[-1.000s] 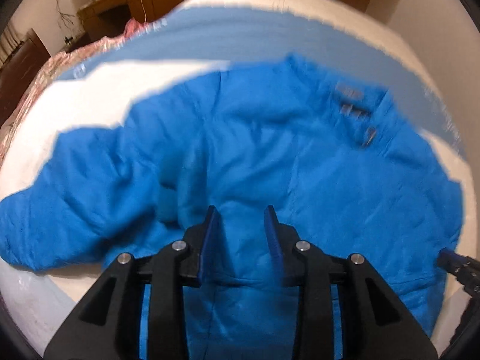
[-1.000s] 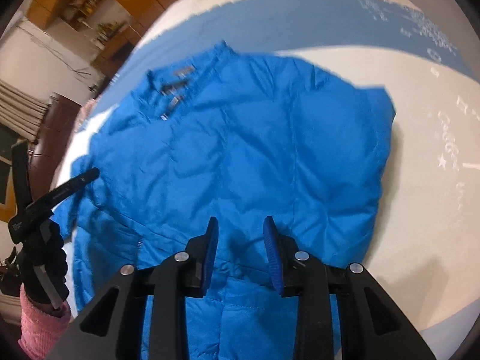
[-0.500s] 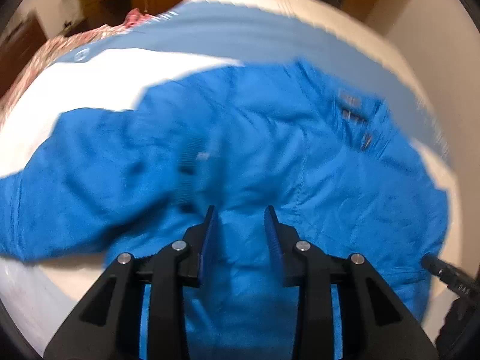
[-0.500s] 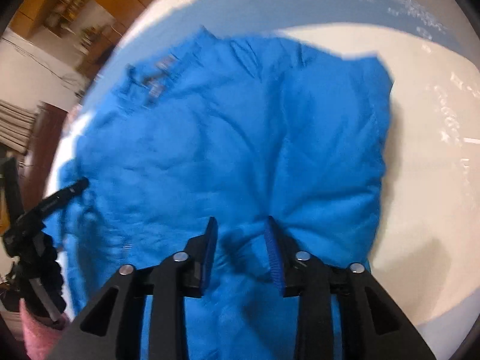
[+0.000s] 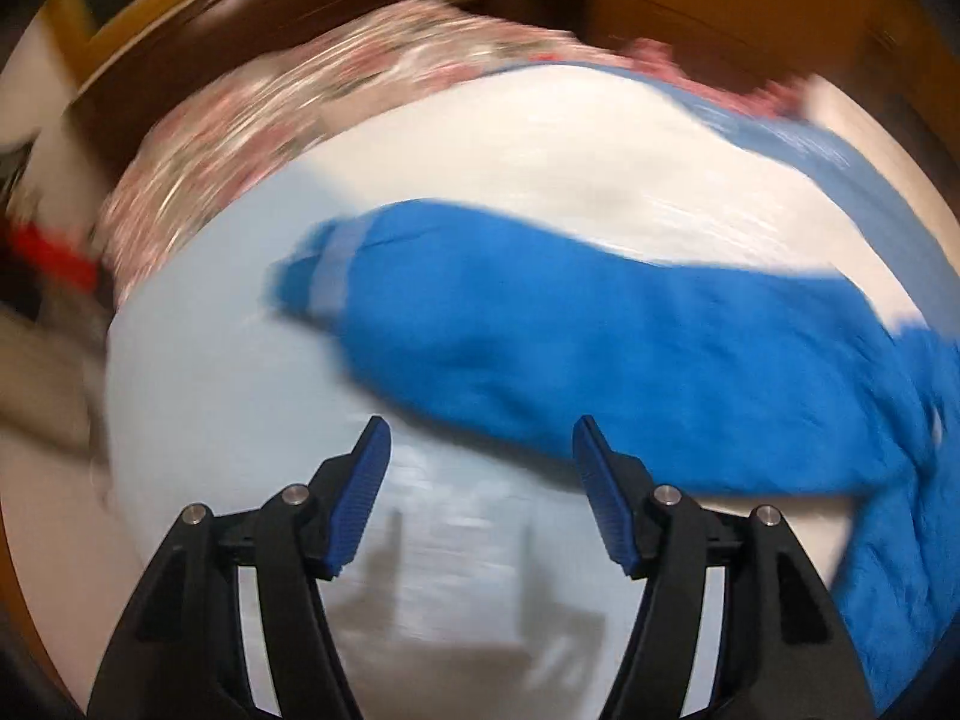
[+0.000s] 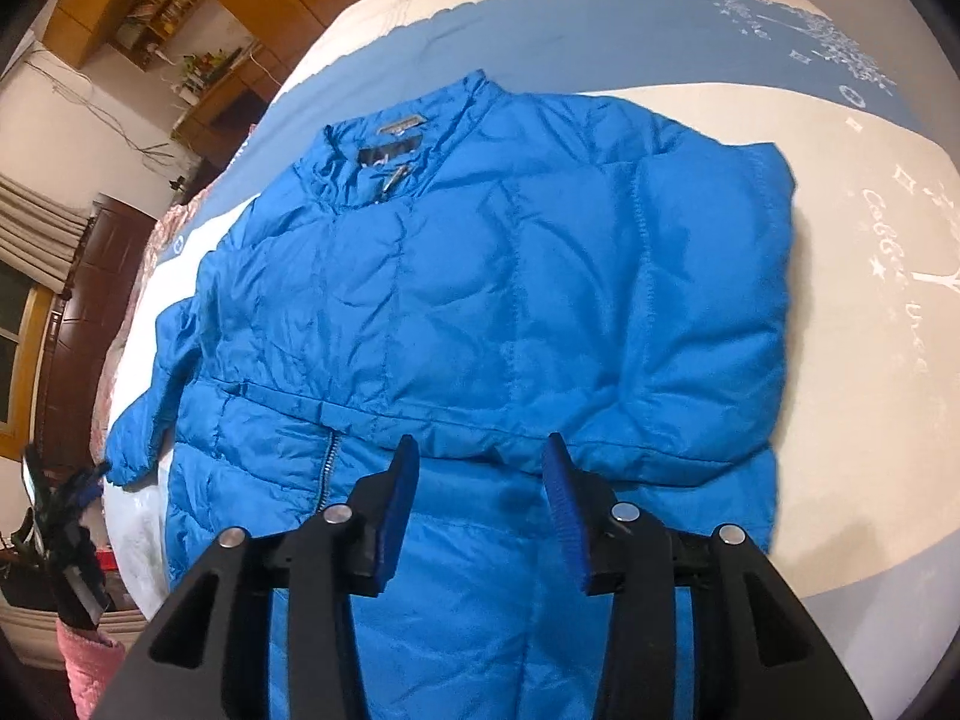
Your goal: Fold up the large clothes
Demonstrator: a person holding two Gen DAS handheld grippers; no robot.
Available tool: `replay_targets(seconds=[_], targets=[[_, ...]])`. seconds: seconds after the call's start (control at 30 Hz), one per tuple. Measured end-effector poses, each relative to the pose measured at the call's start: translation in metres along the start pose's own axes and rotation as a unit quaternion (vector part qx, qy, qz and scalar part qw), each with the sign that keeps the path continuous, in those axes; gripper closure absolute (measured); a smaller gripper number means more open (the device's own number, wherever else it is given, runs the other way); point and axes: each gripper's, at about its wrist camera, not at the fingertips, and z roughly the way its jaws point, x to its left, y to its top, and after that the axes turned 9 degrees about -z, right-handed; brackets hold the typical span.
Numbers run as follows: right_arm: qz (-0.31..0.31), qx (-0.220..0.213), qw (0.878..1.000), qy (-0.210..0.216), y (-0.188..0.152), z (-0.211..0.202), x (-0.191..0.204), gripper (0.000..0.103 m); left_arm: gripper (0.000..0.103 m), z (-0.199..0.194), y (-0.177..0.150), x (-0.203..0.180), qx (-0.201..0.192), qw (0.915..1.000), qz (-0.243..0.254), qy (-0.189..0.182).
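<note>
A bright blue puffer jacket [image 6: 480,276] lies front up on the bed, collar far away, with its right side folded in over the body. My right gripper [image 6: 480,456] hovers over its waist seam. Its jaws are opening, and no fabric is pinched between the pads. The left wrist view is blurred. There the jacket's left sleeve [image 5: 570,348] stretches across the white sheet, its cuff [image 5: 330,276] pointing left. My left gripper [image 5: 480,438] is just short of the sleeve's near edge, jaws opening wide and empty. It also shows small as the left gripper [image 6: 84,489] beside the sleeve end.
The bed sheet [image 6: 870,300] is white with a blue band [image 6: 600,30] at the far side. A floral quilt [image 5: 300,96] lies beyond the sleeve. Wooden shelves [image 6: 180,6] and a dark door [image 6: 90,312] stand off the bed. A pink sleeve [image 6: 90,660] shows at the lower left.
My left gripper swung left, from over the jacket's body to the outstretched sleeve, and its jaws spread wide. The right jaws widened and let go of bunched fabric, which now lies flatter.
</note>
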Motion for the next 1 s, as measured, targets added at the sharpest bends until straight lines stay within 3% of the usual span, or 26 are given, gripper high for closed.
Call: replay_targets(seconds=[0.13,0.33,0.5,0.63,0.67,0.73,0.77,1.0], targets=[[-0.007,0.001,1.0,-0.012,0.007,0.007,0.011,0.06,0.04,0.02,0.028,0.053,0.01,0.9968,-0.078,-0.01],[-0.001,0.008,0.999,-0.036,0.012,0.017,0.014,0.06,0.04,0.058,0.06,0.103,0.042,0.9788,-0.186,-0.074],[0.003,0.017,0.999,-0.046,0.014,0.025,0.014,0.06,0.04,0.078,0.072,0.101,0.05,0.9694,-0.209,-0.119],[0.0,0.027,0.998,-0.055,0.014,0.032,0.015,0.06,0.038,0.087,0.078,0.093,0.057,0.9689,-0.21,-0.117],[0.001,0.03,0.998,-0.058,0.014,0.035,0.014,0.06,0.041,0.087,0.079,0.091,0.056,0.9696,-0.209,-0.114],[0.005,0.033,0.998,-0.06,0.014,0.04,0.012,0.06,0.063,0.085,0.082,0.089,0.055,0.9695,-0.205,-0.123],[0.007,0.035,0.998,-0.06,0.014,0.042,0.011,0.06,0.081,0.084,0.08,0.087,0.058,0.9664,-0.205,-0.144],[0.02,0.04,0.998,-0.047,0.012,0.059,0.001,0.06,0.091,0.08,0.075,0.078,0.039,0.9717,-0.195,-0.127]])
